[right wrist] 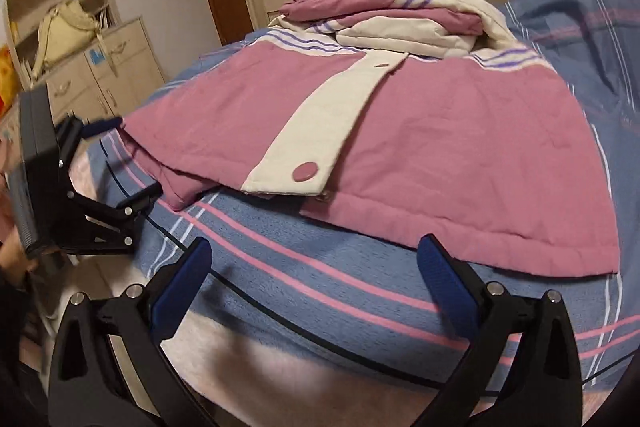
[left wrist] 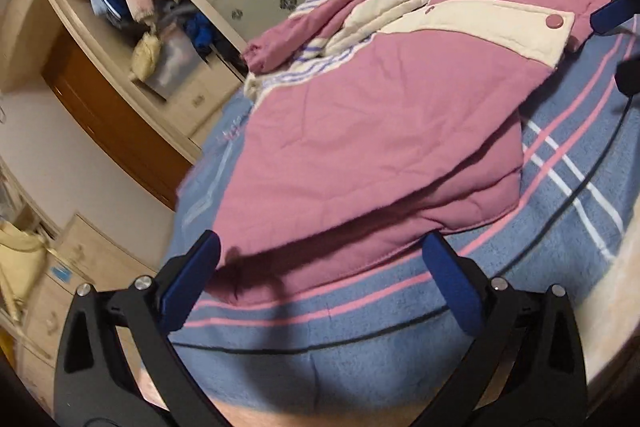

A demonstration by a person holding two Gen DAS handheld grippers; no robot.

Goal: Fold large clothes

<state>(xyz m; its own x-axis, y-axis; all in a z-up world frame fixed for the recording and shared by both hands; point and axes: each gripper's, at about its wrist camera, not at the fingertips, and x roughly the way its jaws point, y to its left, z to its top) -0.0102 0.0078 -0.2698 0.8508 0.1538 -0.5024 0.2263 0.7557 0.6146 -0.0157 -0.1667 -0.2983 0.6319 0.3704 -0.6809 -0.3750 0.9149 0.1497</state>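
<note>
Your left gripper [left wrist: 320, 267] and right gripper [right wrist: 314, 267] gape wide, empty, each just short of the pink-and-cream quilted jacket [right wrist: 400, 131] ahead on the blue striped blanket [right wrist: 320, 267].

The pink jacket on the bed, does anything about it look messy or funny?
Yes. The pink jacket lies mostly flat on the striped blanket, but its sleeves sit bunched in a rumpled heap near the collar, not smoothed. Nothing looks torn or spilled.
</note>
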